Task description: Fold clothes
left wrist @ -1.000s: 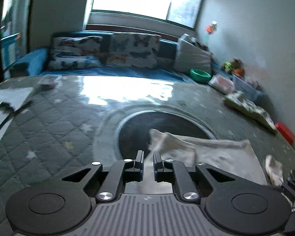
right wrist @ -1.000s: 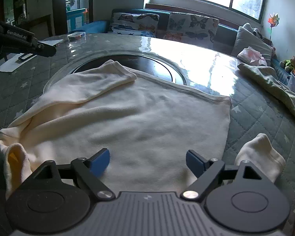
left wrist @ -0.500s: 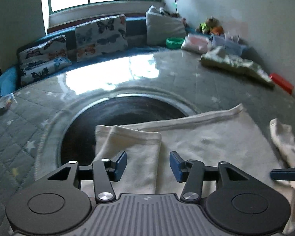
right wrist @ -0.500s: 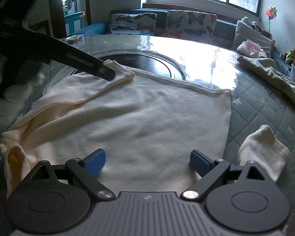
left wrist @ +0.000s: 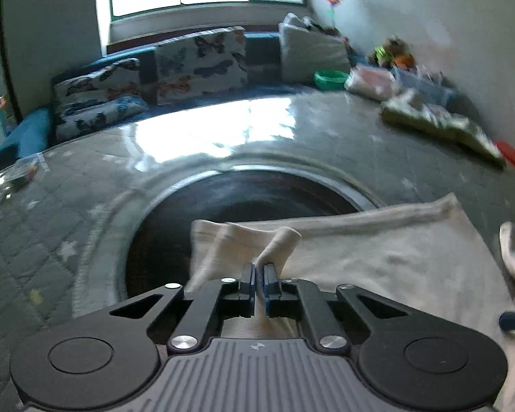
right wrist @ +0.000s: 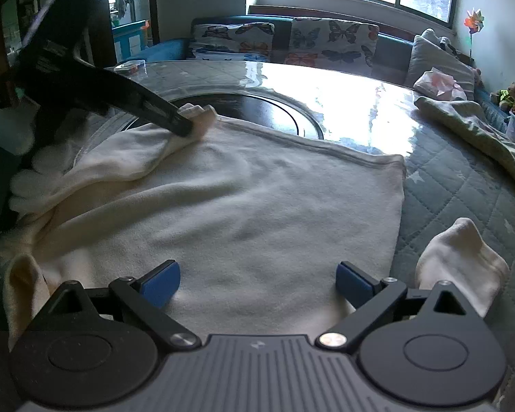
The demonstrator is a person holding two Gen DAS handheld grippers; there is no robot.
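A cream long-sleeved garment (right wrist: pixel 250 206) lies spread flat on the quilted table; it also shows in the left wrist view (left wrist: pixel 377 254). My left gripper (left wrist: pixel 259 276) is shut on the cuff of its left sleeve (left wrist: pixel 279 243), which lies folded over the body. In the right wrist view the left gripper (right wrist: pixel 183 127) pinches that cuff (right wrist: pixel 202 118) at the far left. My right gripper (right wrist: pixel 257 278) is open and empty, just above the garment's near part. The other sleeve's cuff (right wrist: pixel 460 261) lies to its right.
The table has a grey quilted cover (right wrist: pixel 463 185) and a dark round centre plate (left wrist: pixel 243 199). A green patterned cloth (right wrist: pixel 473 130) lies at the far right. A sofa with butterfly cushions (right wrist: pixel 329 44) stands behind the table.
My left gripper went from open over the sleeve cuff to shut on it, and the cuff is bunched up. My right gripper stayed open in about the same place.
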